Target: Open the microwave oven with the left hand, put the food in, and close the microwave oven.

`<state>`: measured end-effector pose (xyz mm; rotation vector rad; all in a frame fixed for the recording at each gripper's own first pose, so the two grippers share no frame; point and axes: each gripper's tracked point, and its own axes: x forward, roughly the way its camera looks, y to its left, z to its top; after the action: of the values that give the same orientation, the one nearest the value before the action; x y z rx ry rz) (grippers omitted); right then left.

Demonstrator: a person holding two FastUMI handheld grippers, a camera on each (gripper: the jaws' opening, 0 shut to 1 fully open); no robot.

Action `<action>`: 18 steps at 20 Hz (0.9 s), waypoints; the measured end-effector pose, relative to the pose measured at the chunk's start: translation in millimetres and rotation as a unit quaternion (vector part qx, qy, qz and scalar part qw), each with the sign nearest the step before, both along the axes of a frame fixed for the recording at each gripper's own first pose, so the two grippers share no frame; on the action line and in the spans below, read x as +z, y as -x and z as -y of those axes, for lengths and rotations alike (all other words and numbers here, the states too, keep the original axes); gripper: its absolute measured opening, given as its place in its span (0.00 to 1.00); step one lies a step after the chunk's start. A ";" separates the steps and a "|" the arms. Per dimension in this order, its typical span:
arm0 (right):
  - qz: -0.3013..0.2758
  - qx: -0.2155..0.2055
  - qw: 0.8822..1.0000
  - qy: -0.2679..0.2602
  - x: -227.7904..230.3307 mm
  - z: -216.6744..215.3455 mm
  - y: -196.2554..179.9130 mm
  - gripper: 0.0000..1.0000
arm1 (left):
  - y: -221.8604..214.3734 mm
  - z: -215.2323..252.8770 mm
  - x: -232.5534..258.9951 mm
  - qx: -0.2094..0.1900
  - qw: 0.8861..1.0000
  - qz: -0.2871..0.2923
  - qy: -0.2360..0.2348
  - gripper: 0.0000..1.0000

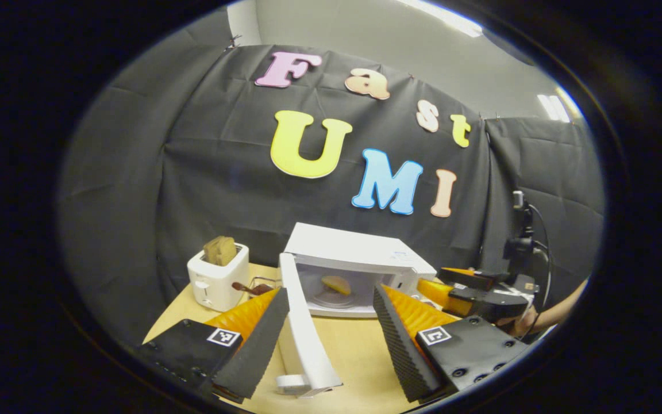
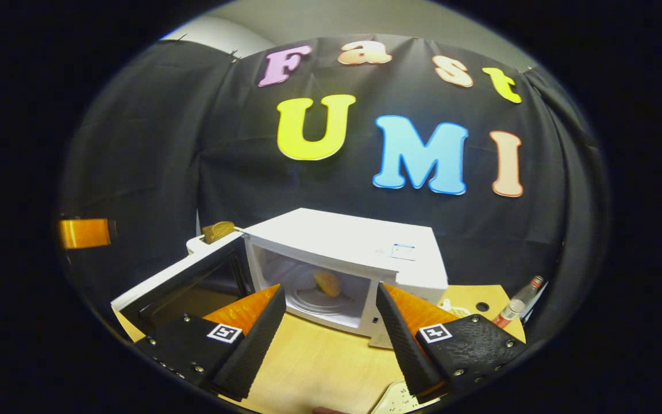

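Two grippers face a white box-shaped microwave oven (image 1: 360, 253) that stands on a light wooden table (image 1: 354, 351) with its door swung wide. In the left gripper view, the left gripper (image 1: 331, 333) has its fingers spread apart with nothing between them but the edge of the white microwave door (image 1: 302, 328), which stands edge-on between them without either finger pressing on it. Inside the cavity a yellow-orange piece of food (image 1: 337, 283) lies on the round glass turntable (image 1: 331, 298). To the left of the oven stands a white two-slot toaster (image 1: 216, 279) with a brown slice of bread (image 1: 220, 250) poking out of its top. At the right of this view the right gripper (image 1: 451, 287) is seen farther off, held by a hand (image 1: 523, 325), near the oven's front right corner. In the right gripper view, the right gripper (image 2: 331, 328) also has its fingers spread wide and holds nothing, pointing toward the open cavity, where the food (image 2: 328, 283) rests on the turntable (image 2: 316, 302). The door (image 2: 181, 282) hangs open to the left. A small bottle with a red cap (image 2: 518, 305) lies near the table's far right edge.
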<state>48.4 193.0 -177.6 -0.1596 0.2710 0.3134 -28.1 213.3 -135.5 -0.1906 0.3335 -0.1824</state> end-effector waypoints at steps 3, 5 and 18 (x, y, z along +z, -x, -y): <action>0.019 -0.032 0.999 -0.021 29.2 20.3 23.6 0.96 | -10.1 11.6 -3.4 -0.013 1.000 0.000 0.014 0.99; 0.030 -0.045 0.998 -0.028 42.5 31.5 35.0 0.96 | -16.6 15.6 -3.0 -0.020 1.000 0.002 0.013 0.95; 0.044 -0.100 0.994 -0.016 69.3 84.8 42.1 0.96 | 21.3 -70.2 -51.5 0.039 0.993 -0.057 -0.092 0.07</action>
<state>6.3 108.2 -108.3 -0.1132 0.1919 0.1114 -49.4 283.5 -187.0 -0.0314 0.4543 -0.0625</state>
